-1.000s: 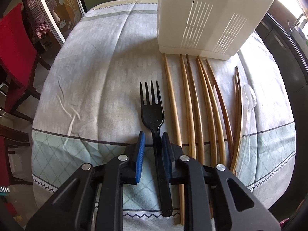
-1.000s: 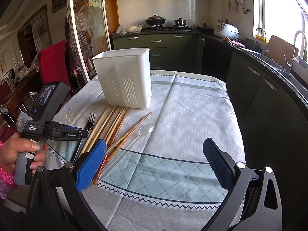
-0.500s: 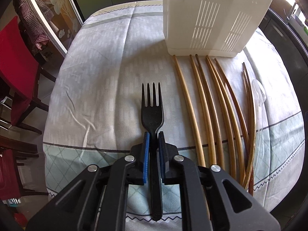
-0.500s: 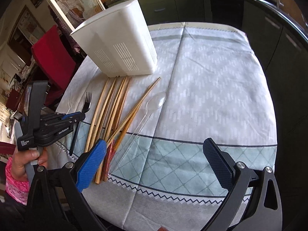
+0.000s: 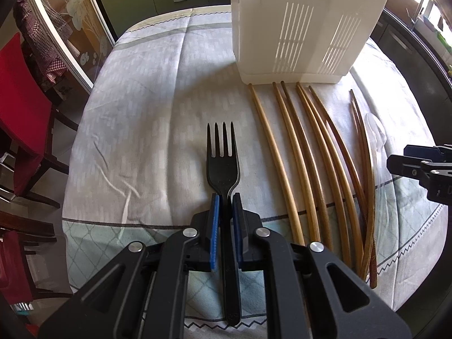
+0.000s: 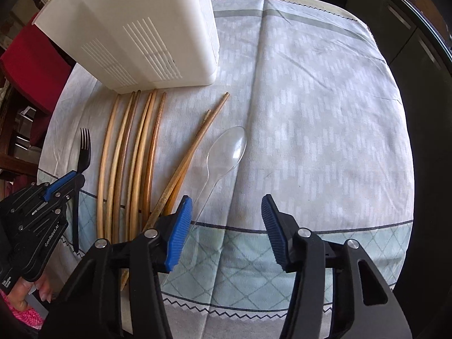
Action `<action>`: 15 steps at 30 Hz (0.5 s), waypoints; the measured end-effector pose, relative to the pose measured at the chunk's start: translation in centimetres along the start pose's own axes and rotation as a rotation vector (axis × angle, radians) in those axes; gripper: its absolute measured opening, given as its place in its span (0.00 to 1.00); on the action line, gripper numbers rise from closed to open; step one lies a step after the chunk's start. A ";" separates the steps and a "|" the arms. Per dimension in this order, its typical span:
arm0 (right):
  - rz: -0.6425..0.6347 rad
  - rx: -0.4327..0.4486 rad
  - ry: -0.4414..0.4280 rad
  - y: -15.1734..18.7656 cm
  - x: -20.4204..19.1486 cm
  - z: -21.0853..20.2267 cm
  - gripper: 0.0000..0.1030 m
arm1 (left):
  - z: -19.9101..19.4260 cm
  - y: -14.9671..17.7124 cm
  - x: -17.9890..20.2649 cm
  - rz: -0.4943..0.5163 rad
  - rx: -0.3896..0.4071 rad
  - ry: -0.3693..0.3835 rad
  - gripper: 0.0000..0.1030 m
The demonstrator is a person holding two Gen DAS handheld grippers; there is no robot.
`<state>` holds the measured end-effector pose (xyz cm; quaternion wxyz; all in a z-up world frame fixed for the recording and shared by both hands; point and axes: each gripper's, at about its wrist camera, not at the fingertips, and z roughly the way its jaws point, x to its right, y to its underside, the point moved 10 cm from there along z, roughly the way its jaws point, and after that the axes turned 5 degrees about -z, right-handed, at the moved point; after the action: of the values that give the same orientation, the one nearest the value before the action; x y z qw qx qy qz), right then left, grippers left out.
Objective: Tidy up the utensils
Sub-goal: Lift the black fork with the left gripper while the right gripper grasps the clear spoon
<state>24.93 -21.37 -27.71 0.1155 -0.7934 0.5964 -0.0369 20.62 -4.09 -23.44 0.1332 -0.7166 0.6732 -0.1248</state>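
The left gripper [image 5: 225,197] is shut tight on the neck of the black fork [image 5: 223,155], and its blue pads [image 5: 214,226] squeeze the thin handle from both sides. The fork lies flat on the cloth [image 5: 147,118]. Its long line runs from 6 o'clock to 12 o'clock in the left view, with the prongs at the 12 end. The white bin [image 5: 299,25] stands at about 1 o'clock from the fork, past the sticks [image 5: 285,169].

The right gripper [image 6: 226,206] has just been closing, and its jaws now stand about half open with nothing pressed between them. The clear spoon [image 6: 228,149] lies just off its left pad [image 6: 178,237]. The spoon's bowl is at about 12 o'clock from the jaws, and its handle runs down toward 7 o'clock, slipping under that left pad. So the spoon is slanted, not straight across the gap. The right hand is the near one for the spoon; the left hand is busy with the fork.

I think the right jaws need to slide a bit toward 9 o'clock so the handle sits in the middle before they pinch. The spoon is thin and see-through, so it may be slippery and easy to miss.
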 end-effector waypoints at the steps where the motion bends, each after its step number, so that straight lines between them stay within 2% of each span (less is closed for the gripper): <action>1: 0.000 -0.006 0.011 -0.1 -0.1 0.3 0.41 | 0.0 0.0 0.0 0.000 0.002 0.002 0.10; 2: 0.003 -0.014 0.014 -0.1 -0.2 0.6 0.38 | 0.1 0.0 0.0 0.000 0.003 0.004 0.10; 8: 0.005 -0.023 0.003 -0.7 -1.8 1.5 0.38 | 0.0 -0.1 0.1 0.011 0.015 -0.003 0.10; 11: -0.042 -0.018 0.059 -1.0 -2.8 2.0 0.38 | 0.0 -0.1 0.2 0.014 0.018 -0.005 0.10; 13: -0.078 -0.008 0.072 -1.2 -3.5 1.8 0.31 | -0.1 -0.1 0.2 0.019 0.019 -0.006 0.10; 15: -0.094 -0.001 0.074 -1.2 -3.5 1.8 0.15 | -0.1 -0.1 0.3 0.021 0.021 -0.002 0.10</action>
<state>25.37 -17.47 -28.89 0.0914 -0.8187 0.5624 -0.0712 20.69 -4.35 -23.34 0.1426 -0.7084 0.6790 -0.1296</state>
